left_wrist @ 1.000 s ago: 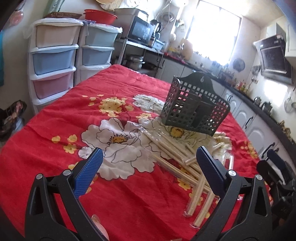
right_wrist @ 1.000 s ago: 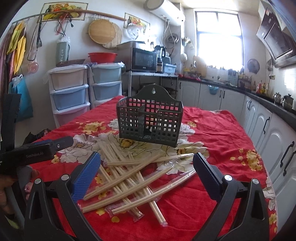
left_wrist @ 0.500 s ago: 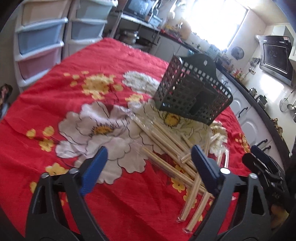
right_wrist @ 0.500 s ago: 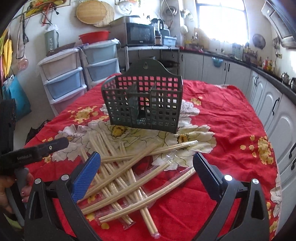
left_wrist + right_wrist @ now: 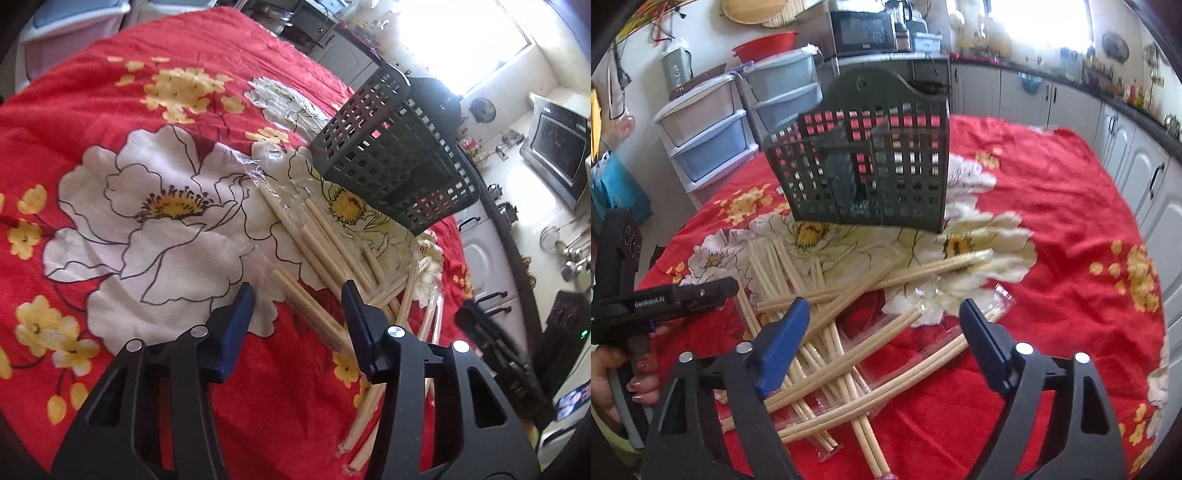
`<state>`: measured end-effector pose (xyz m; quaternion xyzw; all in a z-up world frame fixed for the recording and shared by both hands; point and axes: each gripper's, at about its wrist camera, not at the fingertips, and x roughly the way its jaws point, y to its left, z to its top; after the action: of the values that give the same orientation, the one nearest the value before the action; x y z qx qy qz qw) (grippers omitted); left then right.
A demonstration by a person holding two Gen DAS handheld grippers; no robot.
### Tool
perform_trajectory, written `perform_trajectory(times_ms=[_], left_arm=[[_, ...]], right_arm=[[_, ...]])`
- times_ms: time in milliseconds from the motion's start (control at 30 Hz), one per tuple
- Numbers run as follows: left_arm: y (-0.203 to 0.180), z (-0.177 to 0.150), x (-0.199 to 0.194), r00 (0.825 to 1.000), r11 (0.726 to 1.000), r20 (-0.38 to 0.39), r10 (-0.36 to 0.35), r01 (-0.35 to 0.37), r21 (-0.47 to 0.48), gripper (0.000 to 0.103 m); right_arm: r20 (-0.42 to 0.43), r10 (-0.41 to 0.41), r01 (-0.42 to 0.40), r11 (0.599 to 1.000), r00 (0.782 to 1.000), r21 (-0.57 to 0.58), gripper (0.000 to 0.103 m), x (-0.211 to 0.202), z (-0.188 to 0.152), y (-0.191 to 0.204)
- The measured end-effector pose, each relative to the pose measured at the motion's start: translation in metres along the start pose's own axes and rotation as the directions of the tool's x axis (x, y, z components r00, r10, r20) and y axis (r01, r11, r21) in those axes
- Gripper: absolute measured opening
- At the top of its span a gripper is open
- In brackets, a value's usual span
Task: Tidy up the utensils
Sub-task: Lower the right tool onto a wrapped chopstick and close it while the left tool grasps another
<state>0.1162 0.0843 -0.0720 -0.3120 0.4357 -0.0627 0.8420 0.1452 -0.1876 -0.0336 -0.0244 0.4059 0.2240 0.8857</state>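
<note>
A pile of wrapped pale chopsticks (image 5: 842, 317) lies crossed on the red flowered cloth (image 5: 1052, 229); it also shows in the left wrist view (image 5: 325, 243). A dark green slotted utensil basket (image 5: 864, 166) stands upright behind the pile, also in the left wrist view (image 5: 395, 158). My left gripper (image 5: 297, 302) is open, low over the near end of one wrapped pair (image 5: 306, 306), fingers on either side. My right gripper (image 5: 882, 325) is open and empty just above the pile. The left gripper body (image 5: 665, 299) shows at the left of the right wrist view.
Plastic drawer units (image 5: 713, 122) stand beyond the table's far left corner. Kitchen counter and cabinets (image 5: 1126, 136) run along the right. The right gripper's body (image 5: 509, 362) is at the right of the left wrist view.
Both grippers have dropped and moved in toward the chopstick pile. The left gripper's jaws have narrowed around one wrapped pair. The right gripper stays wide open.
</note>
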Motion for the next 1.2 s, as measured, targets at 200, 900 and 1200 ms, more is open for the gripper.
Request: perform_trajectory(times_ms=[200,900,1200], left_arm=[[0.009,0.009,0.007,0.999,0.998,-0.015,-0.036,0.035,-0.060,0.033],[0.027,0.016,0.012,0.998,0.993,-0.004,-0.065,0.064,-0.099,0.009],[0.028,0.016,0.000,0.996,0.991,0.010,-0.093,0.094,-0.092,0.005]], right_arm=[[-0.062,0.047,-0.042,0.996,0.997,0.073,0.066,0.014,-0.002,-0.013],[-0.091,0.276,-0.246,0.937,0.957,0.250,0.015,0.027,0.004,-0.034],[-0.021,0.324,-0.314,0.929,0.946,0.197,0.011,0.004,0.019,-0.023]])
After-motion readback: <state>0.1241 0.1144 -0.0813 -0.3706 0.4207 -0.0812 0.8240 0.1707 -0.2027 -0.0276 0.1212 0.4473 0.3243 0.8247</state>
